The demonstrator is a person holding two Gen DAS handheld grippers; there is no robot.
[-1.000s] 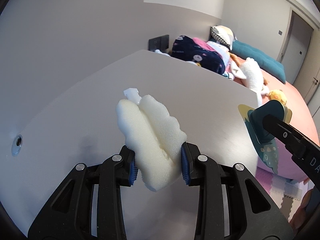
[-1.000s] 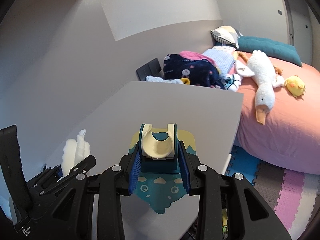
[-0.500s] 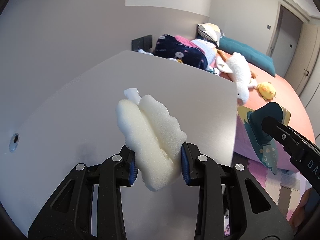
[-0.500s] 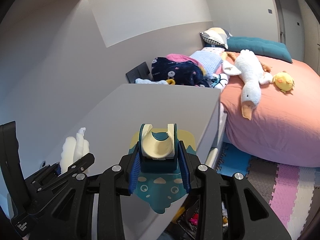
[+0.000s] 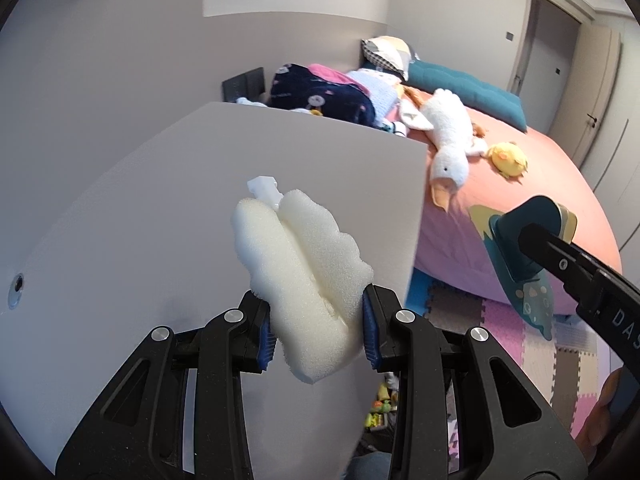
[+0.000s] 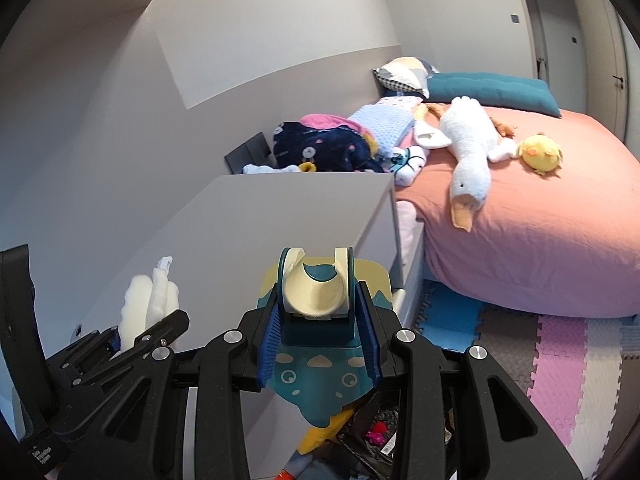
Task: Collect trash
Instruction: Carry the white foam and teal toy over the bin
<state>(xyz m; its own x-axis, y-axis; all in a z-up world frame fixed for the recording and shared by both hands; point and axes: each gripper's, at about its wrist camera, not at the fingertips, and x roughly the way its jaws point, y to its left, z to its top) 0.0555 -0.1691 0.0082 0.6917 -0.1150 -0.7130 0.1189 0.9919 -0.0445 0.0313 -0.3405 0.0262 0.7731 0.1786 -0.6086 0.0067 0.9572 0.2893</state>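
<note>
The sponge [image 5: 304,280] is creamy white. The gripper [image 5: 318,334] holding it is black with blue pads. The toy holder [image 6: 320,332] in the other gripper [image 6: 320,344] is dark teal with a pale yellow top and little white spots. The table [image 5: 160,220] is light grey. On the right of the frame the bed cover [image 6: 540,232] is pink-orange, the plush goose [image 6: 468,152] is white with an orange beak, and the small chick [image 6: 540,152] is yellow. The floor mat [image 6: 560,364] has pink, white and blue squares
</note>
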